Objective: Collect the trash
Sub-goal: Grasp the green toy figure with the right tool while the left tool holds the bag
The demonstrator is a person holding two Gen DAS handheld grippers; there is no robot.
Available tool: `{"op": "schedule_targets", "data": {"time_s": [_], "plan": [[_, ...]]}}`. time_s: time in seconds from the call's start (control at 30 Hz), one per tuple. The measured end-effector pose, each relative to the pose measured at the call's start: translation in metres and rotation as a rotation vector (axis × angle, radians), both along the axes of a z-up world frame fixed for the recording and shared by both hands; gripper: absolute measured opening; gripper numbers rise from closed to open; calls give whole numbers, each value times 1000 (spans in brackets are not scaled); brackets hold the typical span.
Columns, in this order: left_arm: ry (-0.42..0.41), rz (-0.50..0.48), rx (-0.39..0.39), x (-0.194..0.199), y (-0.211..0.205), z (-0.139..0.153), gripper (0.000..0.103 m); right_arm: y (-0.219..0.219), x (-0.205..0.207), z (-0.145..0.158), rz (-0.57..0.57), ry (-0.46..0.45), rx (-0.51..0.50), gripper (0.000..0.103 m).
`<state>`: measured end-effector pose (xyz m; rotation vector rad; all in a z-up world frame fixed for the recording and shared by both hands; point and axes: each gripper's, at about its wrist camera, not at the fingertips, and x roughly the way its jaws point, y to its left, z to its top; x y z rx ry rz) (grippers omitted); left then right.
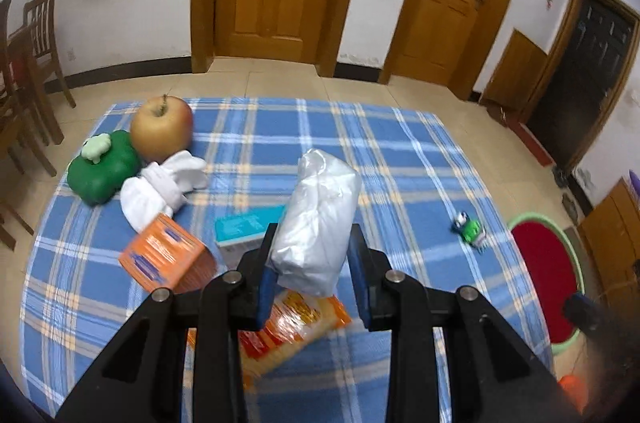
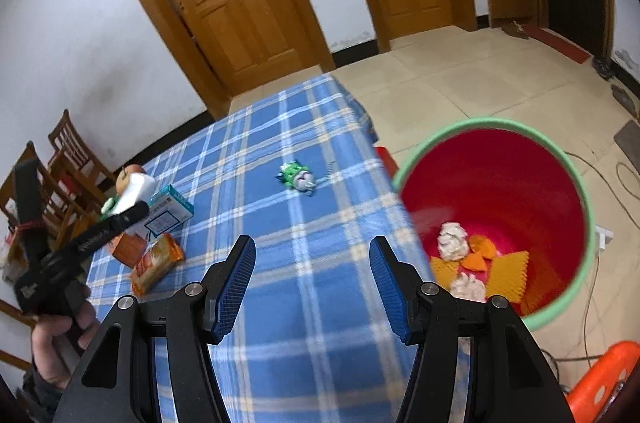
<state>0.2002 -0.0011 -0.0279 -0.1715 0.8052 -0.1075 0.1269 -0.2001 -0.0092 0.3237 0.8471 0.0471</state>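
My left gripper (image 1: 314,255) is shut on a white plastic packet (image 1: 320,211) and holds it tilted above the blue checked tablecloth (image 1: 400,163). The right wrist view shows that same packet (image 2: 138,189) in the left gripper's black fingers (image 2: 116,221). Below it lie an orange snack wrapper (image 1: 292,319), an orange box (image 1: 164,255) and a teal box (image 1: 244,227). My right gripper (image 2: 312,275) stands open and empty over the table's right side. A red bin with a green rim (image 2: 500,175) stands on the floor past that edge, holding crumpled paper and orange scraps.
An apple (image 1: 162,127), a green toy pepper (image 1: 104,171) and white socks (image 1: 160,183) lie at the far left. A small green toy (image 2: 298,179) sits mid-table. Wooden chairs (image 1: 36,35) stand left; an orange stool (image 2: 604,379) and cables lie beside the bin.
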Motion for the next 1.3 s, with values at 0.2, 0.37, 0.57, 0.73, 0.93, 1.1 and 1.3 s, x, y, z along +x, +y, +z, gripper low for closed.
{"op": "schedule_targets", "data": {"time_s": [0.2,0.37,0.57,0.73,0.93,1.1,1.3], "plan": [[9,59,-22,5,19,-11,32,19,37,-10,43,22,-32,61],[-16,81,-14,3,24,-14,32,26,68,-22,83,54,-80,61],[-34,73,-19,0,22,-16,32,29,98,-35,117,73,-154,61],[-38,63,-2,1,16,-17,32,30,114,-44,146,76,-172,58],[-26,45,-11,2,11,-20,32,34,124,-55,160,82,-164,50],[-25,41,-16,2,10,-21,32,35,127,-61,145,85,-181,35],[-25,36,-17,1,8,-20,32,38,123,-62,126,76,-194,29]]}}
